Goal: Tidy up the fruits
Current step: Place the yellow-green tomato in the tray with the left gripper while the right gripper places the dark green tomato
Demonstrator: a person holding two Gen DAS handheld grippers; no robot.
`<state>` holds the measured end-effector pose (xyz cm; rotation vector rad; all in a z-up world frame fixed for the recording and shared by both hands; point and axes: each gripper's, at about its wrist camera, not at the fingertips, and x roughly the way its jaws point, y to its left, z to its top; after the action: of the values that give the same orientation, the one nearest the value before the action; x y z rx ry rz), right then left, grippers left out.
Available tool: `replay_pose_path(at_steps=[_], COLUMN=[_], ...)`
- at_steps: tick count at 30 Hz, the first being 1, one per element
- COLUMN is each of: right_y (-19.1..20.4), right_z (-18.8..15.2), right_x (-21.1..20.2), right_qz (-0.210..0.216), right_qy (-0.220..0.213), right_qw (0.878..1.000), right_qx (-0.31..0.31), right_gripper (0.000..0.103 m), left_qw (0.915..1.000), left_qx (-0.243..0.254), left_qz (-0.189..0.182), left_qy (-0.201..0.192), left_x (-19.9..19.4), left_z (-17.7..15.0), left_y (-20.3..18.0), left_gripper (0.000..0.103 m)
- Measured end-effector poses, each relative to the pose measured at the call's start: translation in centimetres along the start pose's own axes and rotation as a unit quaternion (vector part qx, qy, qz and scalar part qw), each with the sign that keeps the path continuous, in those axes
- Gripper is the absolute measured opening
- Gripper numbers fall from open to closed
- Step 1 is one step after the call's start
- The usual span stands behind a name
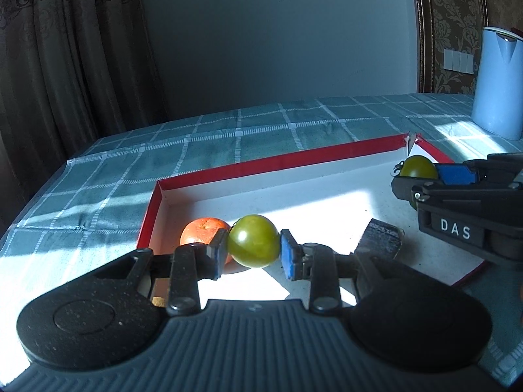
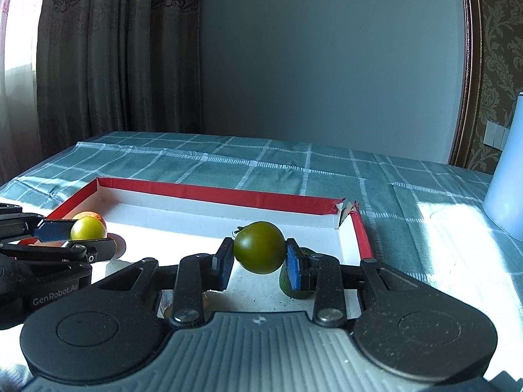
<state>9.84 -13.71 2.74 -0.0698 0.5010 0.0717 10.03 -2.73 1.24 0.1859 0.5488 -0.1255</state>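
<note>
My left gripper [image 1: 253,248] is shut on a green tomato [image 1: 253,241] and holds it above the left part of a shallow white box with a red rim [image 1: 278,165]. An orange fruit [image 1: 201,230] lies in the box just behind it. My right gripper [image 2: 260,258] is shut on a darker green tomato [image 2: 260,246] above the box's right part [image 2: 362,232]. A dark green fruit [image 2: 287,285] sits half hidden behind its right finger. The right gripper also shows in the left wrist view [image 1: 421,171], and the left gripper shows in the right wrist view [image 2: 83,233].
The box lies on a table with a teal checked cloth [image 1: 228,137]. A pale blue kettle [image 1: 498,85] stands at the back right on the cloth. Curtains hang at the left, and a grey wall is behind the table.
</note>
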Motion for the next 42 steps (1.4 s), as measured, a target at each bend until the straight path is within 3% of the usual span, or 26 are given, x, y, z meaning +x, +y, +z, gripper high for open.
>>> replay_pose_path(at_steps=[12, 19, 21, 23, 26, 28, 29, 30, 32, 42], right_y=[0.1, 0.9, 1.2, 1.0, 0.6, 0.9, 1.2, 1.4, 1.4, -2.1], right_z=[0.9, 1.1, 1.1, 1.2, 1.3, 1.2, 1.2, 1.2, 1.1, 0.2], right_x=[3.0, 4.0, 4.2, 4.1, 4.1, 3.9, 3.7, 3.5, 3.2, -0.1], right_qz=[-0.008, -0.003, -0.007, -0.005, 0.013, 0.009, 0.0, -0.008, -0.011, 0.004], right_qy=[0.011, 0.017, 0.019, 0.019, 0.024, 0.022, 0.016, 0.01, 0.0, -0.024], right_qw=[1.0, 1.0, 0.999, 1.0, 1.0, 1.0, 1.0, 0.999, 0.999, 0.998], right_qx=[0.001, -0.018, -0.029, -0.02, -0.008, -0.018, -0.026, -0.029, -0.03, 0.05], right_gripper=[0.032, 0.032, 0.032, 0.032, 0.034, 0.047, 0.062, 0.07, 0.073, 0.074], left_qw=[0.9993, 0.9992, 0.9992, 0.9993, 0.9996, 0.9997, 0.9997, 0.9996, 0.9996, 0.9997], left_qx=[0.007, -0.004, -0.003, -0.001, 0.005, 0.006, 0.006, 0.007, 0.014, 0.0], left_qz=[-0.009, -0.012, -0.013, -0.013, 0.003, 0.002, -0.002, -0.004, 0.0, -0.016], left_qy=[0.036, 0.038, 0.037, 0.036, 0.027, 0.024, 0.025, 0.027, 0.026, 0.016], left_x=[2.9, 3.1, 3.1, 3.1, 3.0, 2.9, 3.0, 3.0, 3.0, 1.3], left_z=[0.5, 0.7, 0.7, 0.6, 0.5, 0.5, 0.5, 0.4, 0.3, -0.5], left_y=[-0.7, -0.5, -0.5, -0.6, -0.7, -0.7, -0.7, -0.7, -0.9, 0.1], left_gripper=[0.03, 0.033, 0.037, 0.059, 0.079, 0.085, 0.09, 0.09, 0.09, 0.091])
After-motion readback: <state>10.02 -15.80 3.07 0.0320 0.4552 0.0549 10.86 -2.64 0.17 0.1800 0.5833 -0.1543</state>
